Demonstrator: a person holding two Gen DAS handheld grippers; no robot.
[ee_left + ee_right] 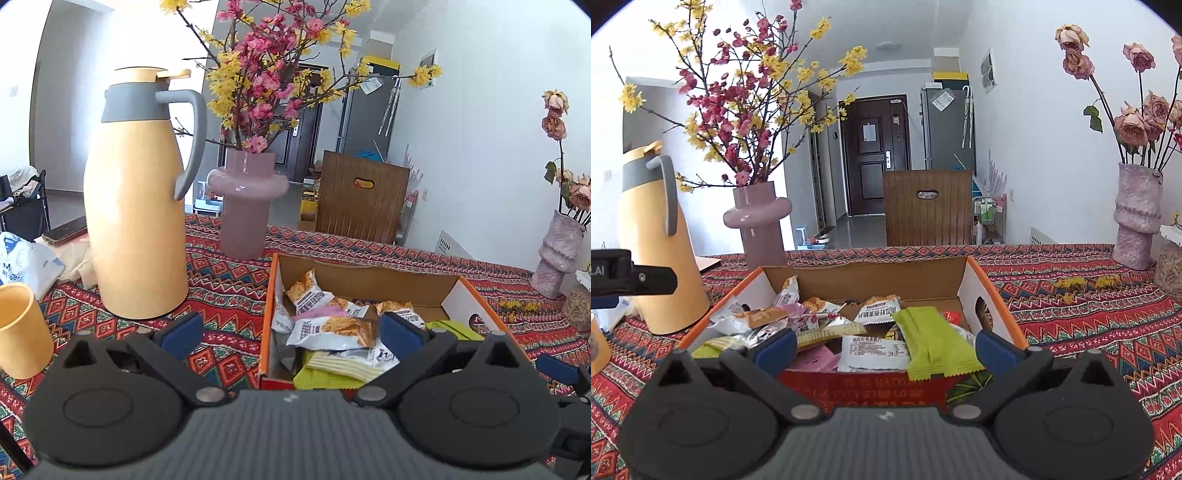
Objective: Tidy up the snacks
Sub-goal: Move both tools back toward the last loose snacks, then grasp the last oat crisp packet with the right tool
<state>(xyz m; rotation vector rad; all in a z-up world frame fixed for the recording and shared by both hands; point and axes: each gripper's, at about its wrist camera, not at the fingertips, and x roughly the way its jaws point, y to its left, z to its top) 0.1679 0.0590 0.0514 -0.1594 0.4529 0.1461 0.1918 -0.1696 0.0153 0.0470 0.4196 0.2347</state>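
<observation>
Right wrist: box (1001,295) rim, seemingly unobstructed.

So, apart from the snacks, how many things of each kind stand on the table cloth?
Vases: 2, a smooth pink one and a rough pink one
Thermos jugs: 1
Cups: 1
Snack boxes: 1
Total: 5

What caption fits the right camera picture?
Open tongs hover at a cardboard box full of snack packets.
</observation>
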